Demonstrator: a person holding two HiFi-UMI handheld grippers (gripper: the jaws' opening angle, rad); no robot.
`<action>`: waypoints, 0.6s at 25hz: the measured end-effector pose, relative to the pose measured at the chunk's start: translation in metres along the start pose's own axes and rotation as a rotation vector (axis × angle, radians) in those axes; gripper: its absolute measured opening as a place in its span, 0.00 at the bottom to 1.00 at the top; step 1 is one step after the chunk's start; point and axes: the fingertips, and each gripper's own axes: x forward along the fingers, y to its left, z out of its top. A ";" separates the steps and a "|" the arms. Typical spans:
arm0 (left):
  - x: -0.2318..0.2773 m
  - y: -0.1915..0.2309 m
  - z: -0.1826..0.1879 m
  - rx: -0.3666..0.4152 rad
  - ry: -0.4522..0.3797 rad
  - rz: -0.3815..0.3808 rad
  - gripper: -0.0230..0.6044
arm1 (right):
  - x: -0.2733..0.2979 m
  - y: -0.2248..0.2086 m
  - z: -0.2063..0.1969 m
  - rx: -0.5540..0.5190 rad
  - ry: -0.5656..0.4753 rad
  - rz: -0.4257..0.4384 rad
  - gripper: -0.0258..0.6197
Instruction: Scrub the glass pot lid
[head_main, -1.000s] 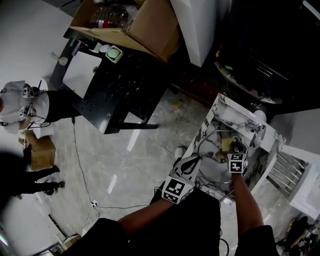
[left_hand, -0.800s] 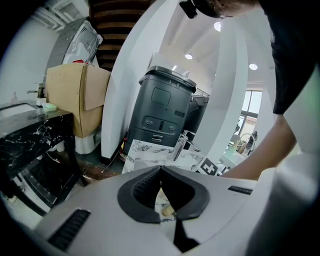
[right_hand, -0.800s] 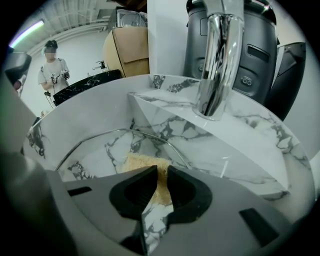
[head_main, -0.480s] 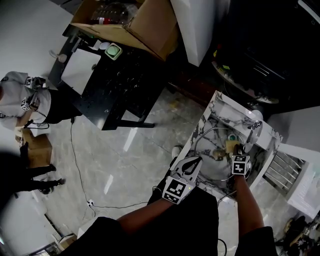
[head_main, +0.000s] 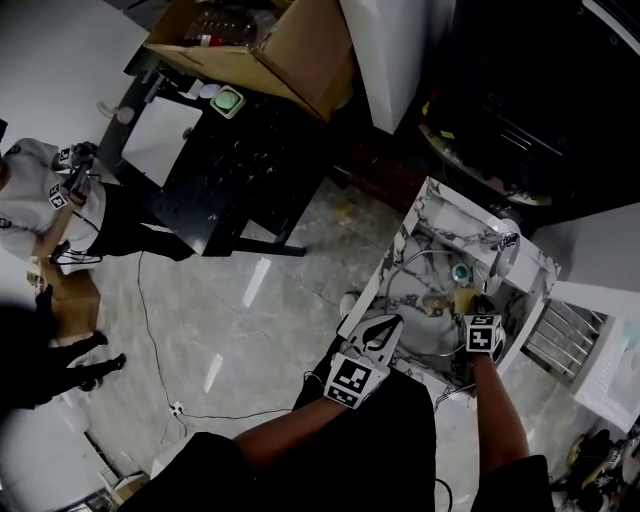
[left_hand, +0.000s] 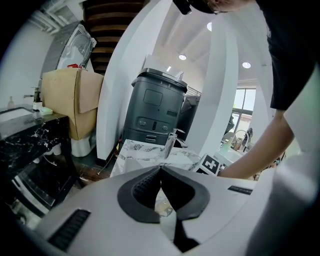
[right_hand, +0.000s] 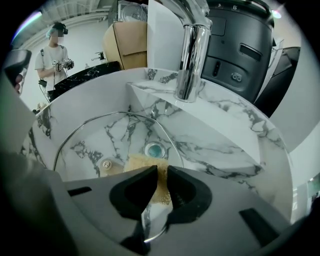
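My left hand-held gripper (left_hand: 160, 170) pinches the lid (right_hand: 115, 132) by its rim, inside the sink (right_hand: 225, 135). My right hand-held gripper (right_hand: 160, 172) clamps a sponge (right_hand: 142, 162) on the glass just ahead. Hard scrubbing could slip the lid free.

The head view is taken from high above and aimed steeply down; the sink (head_main: 425, 210) and, by it, the left gripper (head_main: 392, 322) and right gripper (head_main: 470, 305) are shown small. The left gripper view is set just behind its jaws, facing level across the sink (left_hand: 142, 150) to the tap (left_hand: 170, 144). The right gripper view is tilted down into the sink (right_hand: 225, 125), close under the tap (right_hand: 192, 60). Sink and tap (head_main: 503, 255) are shared by all three.
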 end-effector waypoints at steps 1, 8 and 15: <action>-0.001 -0.001 -0.001 0.000 0.000 -0.002 0.06 | -0.001 0.001 -0.002 -0.006 0.004 0.003 0.14; -0.007 -0.005 0.000 0.007 -0.015 -0.006 0.06 | -0.010 0.012 -0.019 -0.004 0.038 0.020 0.14; -0.017 -0.003 -0.002 0.014 -0.020 0.000 0.06 | -0.015 0.036 -0.031 -0.031 0.086 0.069 0.14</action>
